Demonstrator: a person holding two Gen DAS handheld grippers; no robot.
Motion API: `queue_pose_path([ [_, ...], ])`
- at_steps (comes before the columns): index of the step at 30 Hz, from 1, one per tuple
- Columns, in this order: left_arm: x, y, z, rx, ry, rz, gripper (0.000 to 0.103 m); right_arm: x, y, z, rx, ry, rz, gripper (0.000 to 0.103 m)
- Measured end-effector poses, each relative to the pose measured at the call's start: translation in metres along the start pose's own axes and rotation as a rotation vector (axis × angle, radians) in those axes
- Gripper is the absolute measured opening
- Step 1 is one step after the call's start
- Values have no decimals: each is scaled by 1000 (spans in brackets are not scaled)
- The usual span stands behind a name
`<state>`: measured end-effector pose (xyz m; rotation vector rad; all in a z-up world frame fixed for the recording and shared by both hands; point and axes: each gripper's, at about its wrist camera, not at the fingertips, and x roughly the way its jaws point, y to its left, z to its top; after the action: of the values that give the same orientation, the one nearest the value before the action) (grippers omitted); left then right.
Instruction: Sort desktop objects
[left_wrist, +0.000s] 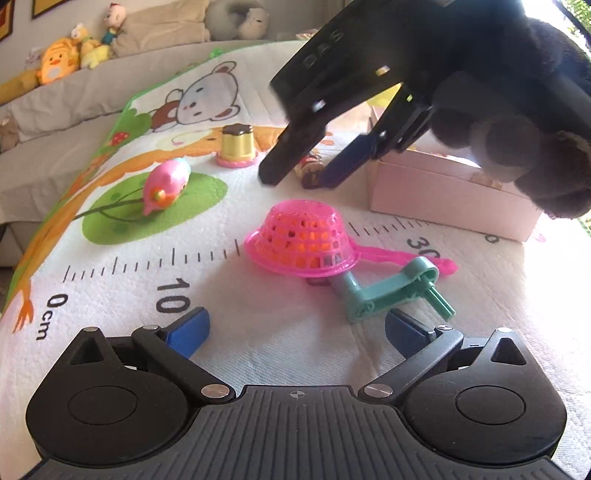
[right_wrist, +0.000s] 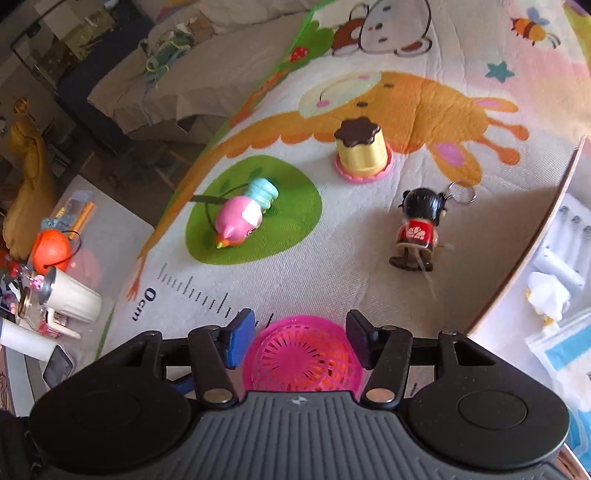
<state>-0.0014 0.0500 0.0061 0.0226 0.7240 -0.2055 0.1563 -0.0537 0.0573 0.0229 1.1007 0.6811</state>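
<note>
A pink toy strainer (left_wrist: 303, 240) lies upside down on the cartoon play mat (left_wrist: 122, 288), its rim over a teal toy crank (left_wrist: 391, 291). My left gripper (left_wrist: 295, 328) is open and empty just in front of them. My right gripper (left_wrist: 295, 177) is open, raised above the mat beyond the strainer, near a small doll keychain (left_wrist: 312, 171). In the right wrist view the right gripper (right_wrist: 301, 332) hangs open over the strainer (right_wrist: 303, 356), with the doll (right_wrist: 419, 229), a yellow pudding toy (right_wrist: 364, 153) and a pink bird toy (right_wrist: 243, 218) ahead.
A pale pink open box (left_wrist: 443, 192) stands at the right of the mat; its contents show in the right wrist view (right_wrist: 554, 280). The pudding toy (left_wrist: 238, 146) and the bird toy (left_wrist: 166, 184) lie to the left. Plush toys (left_wrist: 59, 62) line a sofa behind.
</note>
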Motion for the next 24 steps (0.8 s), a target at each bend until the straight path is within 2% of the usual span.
queue_pose_path([
  [2,-2,-4,-2,13,4,-8,103,-29,-1,-14,-60,-105,-57,58],
  [4,-2,-7,-3,25,9,-1,103,-48,0,-36,-142,-180,-151,68],
  [7,-1,-9,-3,34,19,16,103,-57,0,-73,-222,-185,-172,70],
  [10,2,-11,-1,47,26,25,103,-64,0,-91,-256,-210,-196,68],
  [13,5,-10,5,30,16,26,103,-73,0,-70,-222,-233,-147,68],
  [16,6,-4,9,2,-17,29,103,-69,-2,-32,-171,-230,-134,68],
  [19,8,5,11,-32,-32,30,103,-39,-7,14,-140,-201,-190,68],
  [21,9,11,12,-56,-41,26,103,-14,-17,41,-78,-162,-218,63],
  [24,8,19,12,-88,-48,-13,103,24,-37,70,-2,-110,-267,60],
])
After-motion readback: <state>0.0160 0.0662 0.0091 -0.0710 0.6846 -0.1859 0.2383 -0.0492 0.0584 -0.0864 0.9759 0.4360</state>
